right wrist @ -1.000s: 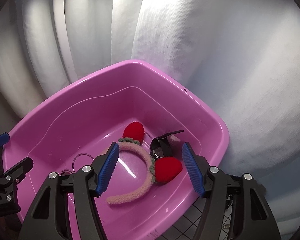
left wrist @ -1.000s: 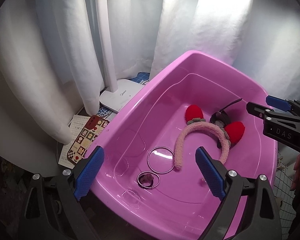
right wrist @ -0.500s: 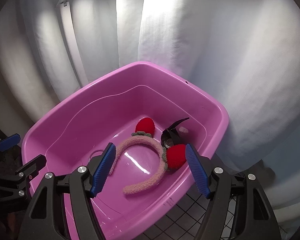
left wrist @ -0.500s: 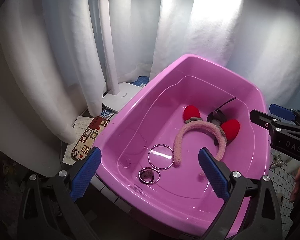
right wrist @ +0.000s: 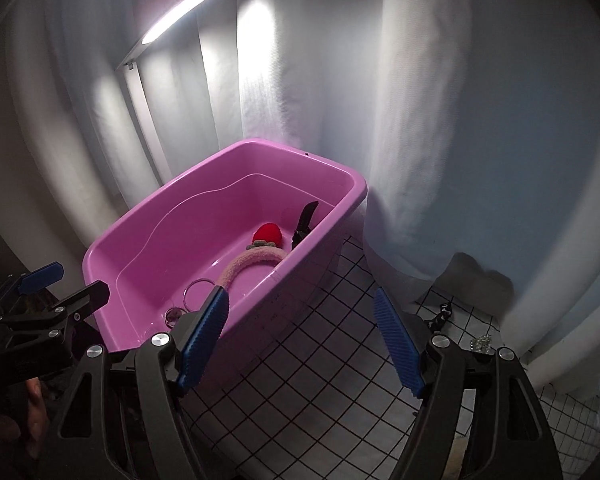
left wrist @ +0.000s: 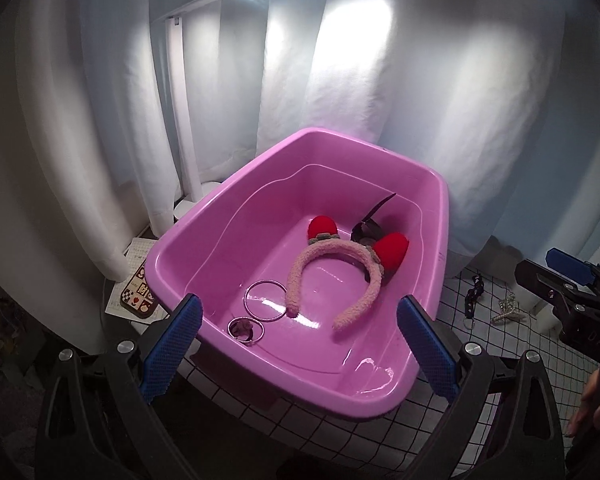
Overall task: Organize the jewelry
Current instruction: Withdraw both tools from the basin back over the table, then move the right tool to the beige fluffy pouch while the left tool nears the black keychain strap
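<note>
A pink plastic tub stands on a white grid cloth. In it lie a fuzzy pink headband with red ears, a black watch, a large silver bangle and a small ring. My left gripper is open and empty, near the tub's front rim. My right gripper is open and empty, above the cloth to the tub's right. A black chain piece and a sparkly piece lie on the cloth.
A white desk lamp stands behind the tub's left, lit bar overhead. White curtains close the back and sides. A patterned card lies left of the tub. The grid cloth stretches right of the tub.
Both grippers have pulled back and up from the tub. The right one has swung right, now over the grid cloth. The loose pieces on the cloth have come into view.
</note>
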The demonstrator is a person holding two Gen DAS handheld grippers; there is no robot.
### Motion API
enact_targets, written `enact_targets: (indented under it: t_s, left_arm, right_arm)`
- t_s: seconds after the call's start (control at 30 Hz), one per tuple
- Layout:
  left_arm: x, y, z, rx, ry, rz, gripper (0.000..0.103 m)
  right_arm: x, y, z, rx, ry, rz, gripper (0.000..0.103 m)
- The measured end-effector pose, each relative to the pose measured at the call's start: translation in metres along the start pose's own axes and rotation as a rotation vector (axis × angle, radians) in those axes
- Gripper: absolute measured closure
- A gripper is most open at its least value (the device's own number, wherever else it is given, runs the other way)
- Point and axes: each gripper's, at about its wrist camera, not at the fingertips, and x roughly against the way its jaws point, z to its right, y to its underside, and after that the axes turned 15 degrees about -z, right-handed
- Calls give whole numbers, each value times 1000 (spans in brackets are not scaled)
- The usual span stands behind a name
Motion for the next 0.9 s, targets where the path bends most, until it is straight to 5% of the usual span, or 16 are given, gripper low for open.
enact_targets:
  t_s: [0.57, 0.9]
  left_arm:
    - [12, 86, 113, -192, 121, -39, 6]
    - [-23, 109, 140, -221, 109, -125, 6]
  right_arm:
    - [53, 196, 147, -324, 100, -49, 32]
    - [34, 256, 177, -437, 73, -74, 31]
